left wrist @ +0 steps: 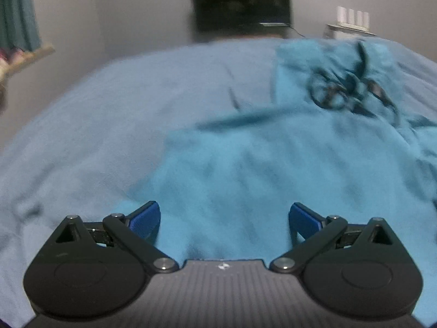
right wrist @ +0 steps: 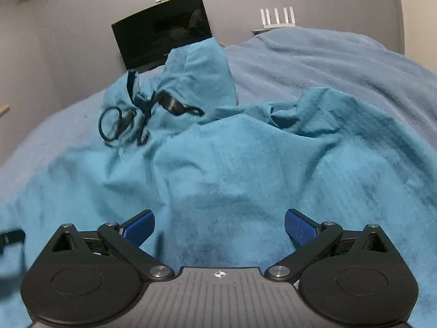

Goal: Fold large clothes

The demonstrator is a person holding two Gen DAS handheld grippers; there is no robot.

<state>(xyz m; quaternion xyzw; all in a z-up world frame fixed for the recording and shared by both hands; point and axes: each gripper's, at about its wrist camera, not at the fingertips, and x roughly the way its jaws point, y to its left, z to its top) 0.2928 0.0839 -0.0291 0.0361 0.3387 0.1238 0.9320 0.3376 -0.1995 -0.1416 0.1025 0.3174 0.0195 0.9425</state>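
A large teal garment lies spread and rumpled on a pale blue blanket. It has black straps and a ring at its far end. In the right wrist view the garment fills the middle, with the straps far left and a raised fold behind them. My left gripper is open and empty just above the garment's near left part. My right gripper is open and empty over the garment's near middle.
A dark screen stands against the grey wall behind the bed, also in the right wrist view. A white router with antennas sits to its right. A teal curtain hangs at far left. The blanket extends right.
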